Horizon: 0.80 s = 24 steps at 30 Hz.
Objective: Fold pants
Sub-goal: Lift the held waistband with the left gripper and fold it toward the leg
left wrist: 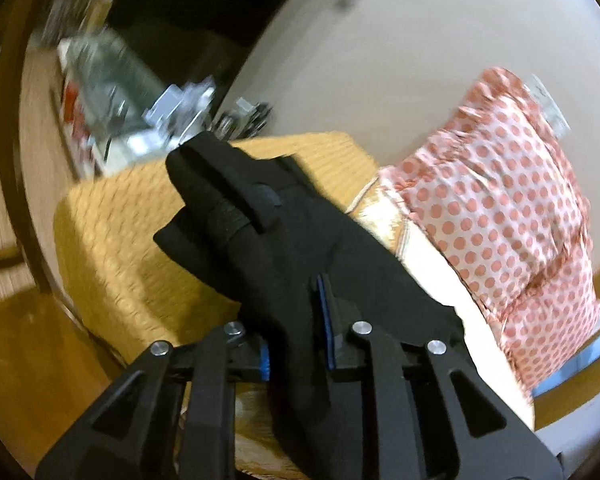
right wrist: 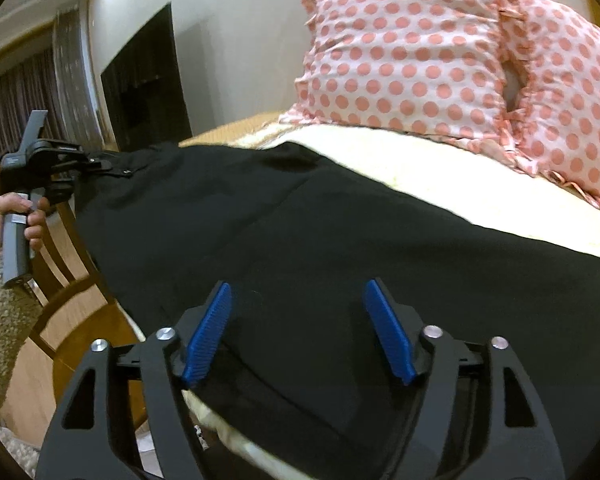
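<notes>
Black pants [right wrist: 340,232] lie spread across a cream bed cover [right wrist: 440,176]. My right gripper [right wrist: 297,296] is open, its blue pads [right wrist: 388,336] on either side of the cloth near the front edge. My left gripper [left wrist: 295,320] is shut on the waistband end of the pants [left wrist: 259,216] and holds it lifted above the bed. It also shows in the right wrist view [right wrist: 95,166] at the far left, held in a hand, gripping the pants' top corner.
Pink polka-dot pillows [right wrist: 420,48] lie at the head of the bed, also in the left wrist view [left wrist: 500,200]. A yellow textured blanket [left wrist: 119,248] lies under the left gripper. A wooden chair [right wrist: 67,280] stands left of the bed. A cluttered surface [left wrist: 111,100] sits beyond.
</notes>
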Each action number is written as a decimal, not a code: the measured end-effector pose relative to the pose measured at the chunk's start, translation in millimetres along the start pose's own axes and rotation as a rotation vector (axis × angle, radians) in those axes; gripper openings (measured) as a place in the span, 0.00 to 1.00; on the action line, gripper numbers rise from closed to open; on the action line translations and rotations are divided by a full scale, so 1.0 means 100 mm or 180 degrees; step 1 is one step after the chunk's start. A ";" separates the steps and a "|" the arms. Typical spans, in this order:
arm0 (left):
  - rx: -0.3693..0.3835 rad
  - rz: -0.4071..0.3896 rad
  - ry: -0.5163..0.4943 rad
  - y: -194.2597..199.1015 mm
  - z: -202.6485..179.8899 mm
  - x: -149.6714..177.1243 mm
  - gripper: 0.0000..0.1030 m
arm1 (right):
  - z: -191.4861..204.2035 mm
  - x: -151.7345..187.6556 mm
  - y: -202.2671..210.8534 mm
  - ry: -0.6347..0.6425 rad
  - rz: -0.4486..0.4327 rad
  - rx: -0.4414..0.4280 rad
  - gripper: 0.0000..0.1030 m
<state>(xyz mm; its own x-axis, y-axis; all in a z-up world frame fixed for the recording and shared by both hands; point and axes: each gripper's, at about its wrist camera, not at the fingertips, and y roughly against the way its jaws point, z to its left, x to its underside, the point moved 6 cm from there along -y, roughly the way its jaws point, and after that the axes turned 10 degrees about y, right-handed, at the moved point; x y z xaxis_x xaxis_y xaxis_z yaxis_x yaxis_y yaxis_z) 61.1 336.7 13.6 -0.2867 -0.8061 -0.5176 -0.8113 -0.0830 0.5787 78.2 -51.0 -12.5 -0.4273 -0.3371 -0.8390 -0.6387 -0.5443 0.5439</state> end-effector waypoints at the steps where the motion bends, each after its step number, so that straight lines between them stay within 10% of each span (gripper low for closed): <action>1: 0.0016 -0.0047 -0.0138 0.05 -0.15 0.01 0.17 | -0.06 0.01 0.06 -0.0029 -0.0030 0.0015 0.73; 13: 0.0561 -0.0050 -0.1604 0.33 -2.00 0.83 0.14 | -0.92 0.32 0.73 -0.0683 -0.0257 0.0559 0.74; 24: 0.1611 0.0986 -0.2986 0.31 -3.06 3.16 0.12 | -1.59 0.76 1.34 -0.1248 -0.0239 0.1217 0.74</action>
<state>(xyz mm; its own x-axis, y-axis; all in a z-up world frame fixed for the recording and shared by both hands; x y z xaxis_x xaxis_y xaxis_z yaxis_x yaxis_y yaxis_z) 100.9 -100.0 61.2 -0.6113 0.0302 -0.7908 -0.6910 0.4668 0.5520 61.8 -271.3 -6.4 -0.5312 0.0432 -0.8461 -0.8323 -0.2134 0.5116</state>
